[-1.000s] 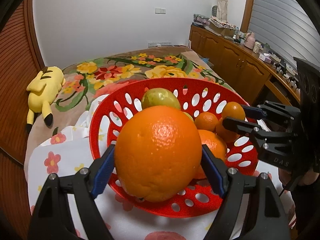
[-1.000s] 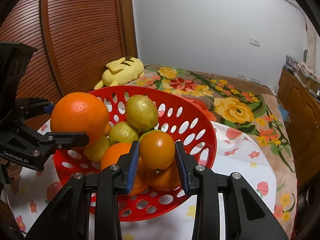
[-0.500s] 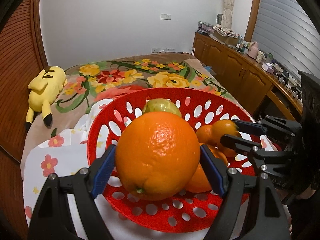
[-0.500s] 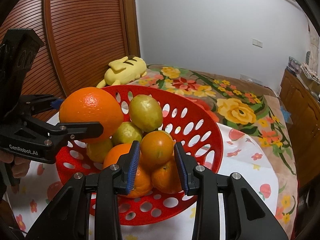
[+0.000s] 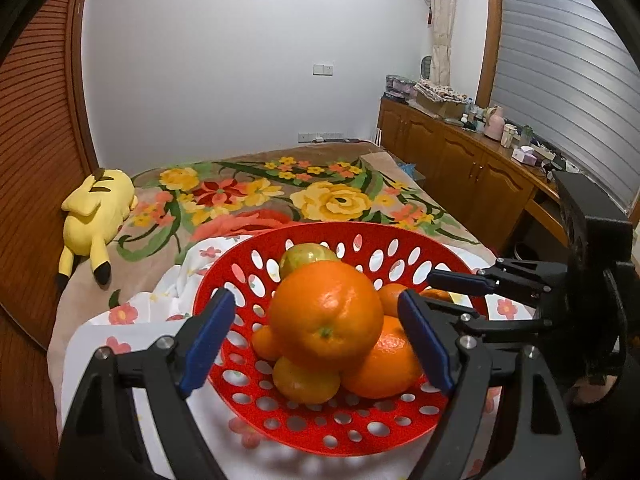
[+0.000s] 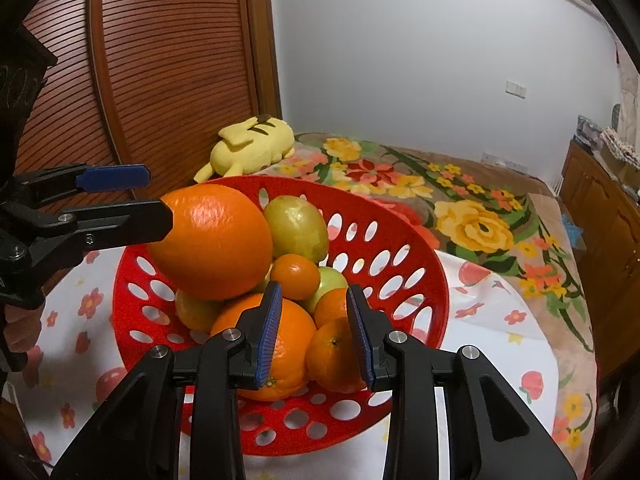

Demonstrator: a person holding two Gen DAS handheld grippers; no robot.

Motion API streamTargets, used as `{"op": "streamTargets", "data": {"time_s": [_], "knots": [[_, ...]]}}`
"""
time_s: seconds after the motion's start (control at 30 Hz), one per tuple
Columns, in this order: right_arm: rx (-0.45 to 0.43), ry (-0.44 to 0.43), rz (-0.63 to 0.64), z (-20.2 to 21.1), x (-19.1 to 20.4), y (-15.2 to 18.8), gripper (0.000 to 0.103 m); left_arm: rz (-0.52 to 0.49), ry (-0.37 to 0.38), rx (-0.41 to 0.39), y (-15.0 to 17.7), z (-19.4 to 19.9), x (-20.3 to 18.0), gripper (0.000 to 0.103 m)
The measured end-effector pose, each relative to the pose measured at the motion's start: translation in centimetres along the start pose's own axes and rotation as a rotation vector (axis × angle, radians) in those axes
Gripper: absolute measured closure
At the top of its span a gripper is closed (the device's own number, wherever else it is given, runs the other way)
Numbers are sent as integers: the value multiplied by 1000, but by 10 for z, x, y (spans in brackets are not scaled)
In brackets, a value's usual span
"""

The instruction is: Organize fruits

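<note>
My left gripper (image 5: 316,340) is opening right now, blue pads spreading. The big orange (image 5: 326,322) sits between them, and I can see a gap on both sides, so neither pad presses on it. From the left wrist view it rests on top of the pile in the red basket (image 5: 340,230), propped on 2 smaller oranges under it, with a yellow-green fruit (image 5: 308,254) just behind at the far side.

My right gripper (image 6: 316,312) comes in from the right, pointing down into the near side of the basket. Its jaws are drawn in narrow and nothing is clamped between the pads; through the gap I only see oranges lying lower in the basket. Just past the fingertips a small tangerine (image 6: 296,274) lies in the middle of the heap, touching the big orange on its left.

The basket stands on a white flowered cloth (image 5: 120,344), spread over the bed's floral blanket (image 5: 336,200). Far left, a yellow plush toy (image 5: 100,208) lies well apart from the basket.
</note>
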State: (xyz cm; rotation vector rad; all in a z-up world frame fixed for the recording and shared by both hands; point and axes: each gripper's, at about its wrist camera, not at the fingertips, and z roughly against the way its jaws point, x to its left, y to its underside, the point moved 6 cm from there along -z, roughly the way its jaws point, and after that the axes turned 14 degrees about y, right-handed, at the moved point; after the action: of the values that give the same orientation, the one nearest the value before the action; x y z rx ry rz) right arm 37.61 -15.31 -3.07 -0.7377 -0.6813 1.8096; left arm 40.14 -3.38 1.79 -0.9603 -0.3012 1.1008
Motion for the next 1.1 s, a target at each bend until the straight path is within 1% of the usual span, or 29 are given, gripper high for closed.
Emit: {"op": "streamTargets", "data": {"time_s": [0.1, 0.3, 0.47, 0.6, 0.77, 0.9, 0.97, 1.03, 1.07, 1.1], "knots": [[-10, 5, -10, 7, 1, 0, 70, -3, -7, -16, 3, 7, -2, 19], [-28, 21, -44, 27, 2, 7, 70, -28, -63, -75, 11, 27, -5, 19], [-52, 37, -67, 46, 7, 17, 70, -43, -106, -120, 26, 48, -6, 19], [-74, 54, -81, 61, 14, 27, 70, -41, -117, -142, 39, 61, -10, 19], [-90, 70, -105, 77, 21, 39, 63, -46, -129, -170, 57, 79, -17, 19], [-112, 100, -123, 91, 26, 47, 50, -54, -143, -179, 69, 92, -24, 19], [-125, 109, -136, 99, 27, 51, 46, -47, -141, -189, 76, 101, -27, 19], [-132, 115, -144, 104, 28, 53, 38, -45, -140, -196, 79, 109, -29, 18], [-140, 123, -150, 108, 29, 55, 36, -45, -138, -199, 81, 114, -32, 17], [-146, 126, -155, 111, 29, 56, 30, -46, -138, -202, 82, 117, -34, 16]]}}
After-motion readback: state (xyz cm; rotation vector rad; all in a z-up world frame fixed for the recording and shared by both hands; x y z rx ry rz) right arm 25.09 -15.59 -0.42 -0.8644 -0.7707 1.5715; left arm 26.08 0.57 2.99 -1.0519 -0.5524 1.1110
